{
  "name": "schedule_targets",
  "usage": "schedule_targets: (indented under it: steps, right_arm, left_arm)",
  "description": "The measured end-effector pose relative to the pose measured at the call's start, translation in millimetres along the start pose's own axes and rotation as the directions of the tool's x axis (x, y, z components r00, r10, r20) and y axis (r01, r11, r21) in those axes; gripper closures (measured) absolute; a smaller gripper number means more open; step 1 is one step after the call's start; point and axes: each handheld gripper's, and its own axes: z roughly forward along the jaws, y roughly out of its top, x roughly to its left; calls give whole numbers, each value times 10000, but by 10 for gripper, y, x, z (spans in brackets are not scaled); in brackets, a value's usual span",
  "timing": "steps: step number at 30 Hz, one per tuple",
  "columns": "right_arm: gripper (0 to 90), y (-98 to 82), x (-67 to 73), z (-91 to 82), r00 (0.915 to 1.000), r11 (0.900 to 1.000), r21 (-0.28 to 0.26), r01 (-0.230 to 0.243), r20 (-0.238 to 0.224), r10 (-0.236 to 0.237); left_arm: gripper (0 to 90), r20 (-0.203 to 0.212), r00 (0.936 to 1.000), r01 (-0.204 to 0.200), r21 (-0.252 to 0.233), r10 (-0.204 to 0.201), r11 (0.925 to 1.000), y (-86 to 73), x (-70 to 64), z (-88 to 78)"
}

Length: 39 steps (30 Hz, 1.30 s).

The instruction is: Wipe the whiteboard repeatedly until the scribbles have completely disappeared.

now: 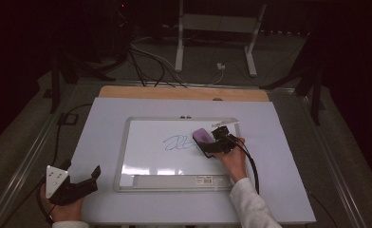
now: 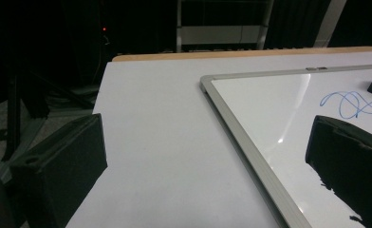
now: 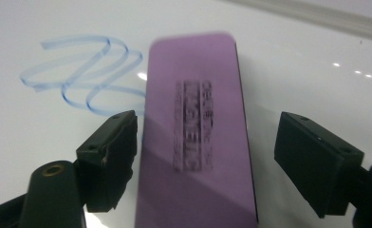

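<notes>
Right gripper [image 3: 205, 156] jaws open astride eraser [image 3: 193, 128], left gripper [image 1: 75, 185] wide and idle; risk: uneven closing skews eraser, leaving scribble [image 3: 84, 71] half-wiped.

Black two-jaw tools w/ trailing cables, grey 3-cornered plate [image 1: 56, 179] on left, white sleeve [image 1: 253, 205] right.

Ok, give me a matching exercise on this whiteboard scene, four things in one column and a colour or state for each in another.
1. eraser
2. scribble
3. left gripper
4. whiteboard frame

a. blue
b. silver-grey
c. purple
d. open, empty, off the board

Pairs: 1-c, 2-a, 3-d, 4-b
</notes>
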Motion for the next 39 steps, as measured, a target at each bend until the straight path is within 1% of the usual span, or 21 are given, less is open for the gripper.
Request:
schedule_targets:
  steps: [1,3,7,10,13,15,20,24,26,27,29,32,34,35,36,37,38,39]
  right_arm:
    - [242,11,-3,0,10000,9999,-108,-36,0,36]
    - [300,33,-6,-2,9999,9996,-232,-134,44,135]
    - [406,54,-10,25,9996,9997,-145,-190,-212,187]
    - [411,42,13,46,10000,9999,-86,-64,-32,64]
    - [414,42,34,44,9999,10000,-46,-75,92,75]
    - [414,37,61,39,10000,10000,7,-52,84,52]
    - [416,-5,216,27,9995,9995,86,294,-133,-293]
    - [417,-35,345,19,9957,9965,164,824,-442,-816]
    - [417,-39,378,13,9935,9942,202,1053,-467,-1043]
    - [417,-35,376,13,9931,9939,225,1082,-480,-1071]
    - [417,-21,346,19,9953,9962,315,816,-550,-798]
    - [418,4,274,14,9981,9979,266,592,156,-596]
    - [419,25,196,7,9976,9992,264,298,611,-314]
    - [419,34,158,5,9969,9996,257,129,768,-148]
    - [419,39,130,2,9962,9996,273,-72,866,48]
    - [419,42,113,3,9962,9994,276,-224,849,200]
    - [419,41,116,4,9961,9994,266,-221,861,197]
    - [419,38,133,3,9954,9997,234,-111,959,88]
  left_arm:
    - [6,-7,10000,-4,2,4,10000,0,0,0]
    - [5,-2,10000,7,3,-7,10000,-1,2,1]
    - [6,10,10000,15,11,-15,10000,-2,5,2]
    - [5,1,10000,11,-1,-11,10000,-1,5,0]
    - [6,11,10000,12,2,-12,10000,-2,3,2]
    - [5,5,10000,10,4,-10,10000,-1,-1,5]
    - [6,2,10000,-26,14,26,10000,1,-6,4]
    - [6,3,10000,-24,13,24,10000,1,-10,3]
    - [6,1,10000,-22,1,22,10000,2,-9,0]
    - [6,-2,10000,-33,14,33,10000,3,-6,-2]
    - [6,-14,10000,-17,9,17,10000,2,0,-6]
    - [5,-15,10000,16,-25,-16,10000,1,7,-9]
    - [6,-7,10000,7,-25,-7,10000,1,7,-10]
    - [5,-4,10000,9,-24,-9,10000,1,6,-9]
    - [6,-1,10000,-2,-10,2,10000,1,6,-7]
    - [6,-4,10000,3,0,-3,10000,1,3,-5]
    - [6,-10,10000,-2,4,2,10000,1,1,-2]
    - [5,-10,10000,-4,5,4,10000,1,-3,1]
